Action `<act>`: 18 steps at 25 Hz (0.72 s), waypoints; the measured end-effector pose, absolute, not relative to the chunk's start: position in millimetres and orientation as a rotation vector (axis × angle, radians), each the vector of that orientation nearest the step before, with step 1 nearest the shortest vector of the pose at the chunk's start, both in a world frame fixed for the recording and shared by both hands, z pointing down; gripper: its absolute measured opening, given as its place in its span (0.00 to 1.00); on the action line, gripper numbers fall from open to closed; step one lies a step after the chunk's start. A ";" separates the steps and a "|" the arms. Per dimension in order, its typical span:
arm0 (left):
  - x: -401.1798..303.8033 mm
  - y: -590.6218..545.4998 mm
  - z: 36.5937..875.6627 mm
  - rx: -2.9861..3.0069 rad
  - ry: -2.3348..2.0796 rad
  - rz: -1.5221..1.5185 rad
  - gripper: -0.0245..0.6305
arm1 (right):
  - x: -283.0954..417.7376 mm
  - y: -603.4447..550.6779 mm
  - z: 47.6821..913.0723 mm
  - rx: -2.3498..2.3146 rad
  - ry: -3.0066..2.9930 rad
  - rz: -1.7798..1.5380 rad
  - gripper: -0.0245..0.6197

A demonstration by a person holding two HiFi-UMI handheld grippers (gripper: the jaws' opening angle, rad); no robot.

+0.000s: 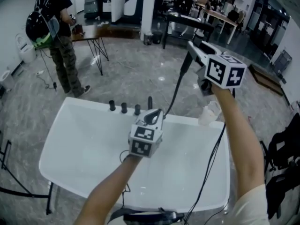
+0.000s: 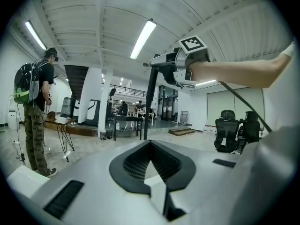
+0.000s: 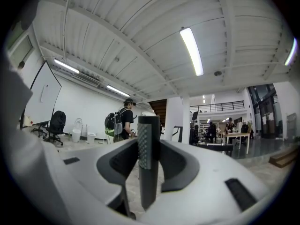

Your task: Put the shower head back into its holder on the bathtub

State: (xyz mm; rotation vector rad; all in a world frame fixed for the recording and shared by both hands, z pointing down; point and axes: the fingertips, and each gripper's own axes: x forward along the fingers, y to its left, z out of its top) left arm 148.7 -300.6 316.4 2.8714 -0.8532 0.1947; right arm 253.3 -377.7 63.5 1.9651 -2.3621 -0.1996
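The white bathtub [image 1: 70, 125] fills the lower head view, with three black tap knobs [image 1: 124, 108] and a slim black holder post [image 1: 150, 102] on its far rim. My right gripper [image 1: 193, 50] is raised above the tub's far right side, shut on the black shower head [image 1: 186, 63]. Its hose [image 1: 174, 93] hangs down toward the rim. In the right gripper view the shower head's handle [image 3: 149, 158] stands upright between the jaws. My left gripper [image 1: 154, 116] hovers just short of the post, shut with nothing in it. From there the shower head [image 2: 151, 93] shows overhead.
A person with a backpack [image 1: 58, 36] stands at the back left beside a dark table [image 1: 93, 34]. White toilets [image 1: 26, 48] line the left wall. A black chair [image 1: 283, 153] stands at the right. More tables and people are far behind.
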 end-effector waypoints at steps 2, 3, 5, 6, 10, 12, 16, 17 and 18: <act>150.8 -299.0 316.8 2.862 -0.853 0.193 0.04 | 255.0 -380.8 68.3 1.966 -2.370 -0.193 0.26; 151.4 -298.9 318.4 2.862 -0.859 0.197 0.04 | 256.1 -381.7 71.7 1.964 -2.372 -0.190 0.26; 150.1 -299.6 322.7 2.858 -0.879 0.219 0.04 | 257.2 -383.4 80.5 1.958 -2.370 -0.189 0.26; 149.3 -300.2 324.4 2.852 -0.884 0.226 0.04 | 257.2 -384.7 85.3 1.953 -2.366 -0.189 0.26; 149.3 -308.4 334.2 2.856 -0.890 0.233 0.04 | 260.6 -392.4 100.4 1.956 -2.351 -0.177 0.26; 150.6 -311.2 338.8 2.857 -0.893 0.247 0.04 | 265.4 -395.4 105.6 1.970 -2.355 -0.163 0.26; 152.3 -313.1 345.3 2.856 -0.895 0.272 0.04 | 270.0 -398.1 117.4 1.978 -2.363 -0.148 0.26; 152.6 -312.9 347.2 2.855 -0.897 0.280 0.04 | 270.6 -397.9 120.9 1.976 -2.365 -0.145 0.26; 153.1 -312.7 348.8 2.854 -0.899 0.287 0.04 | 271.4 -397.5 124.3 1.974 -2.369 -0.140 0.26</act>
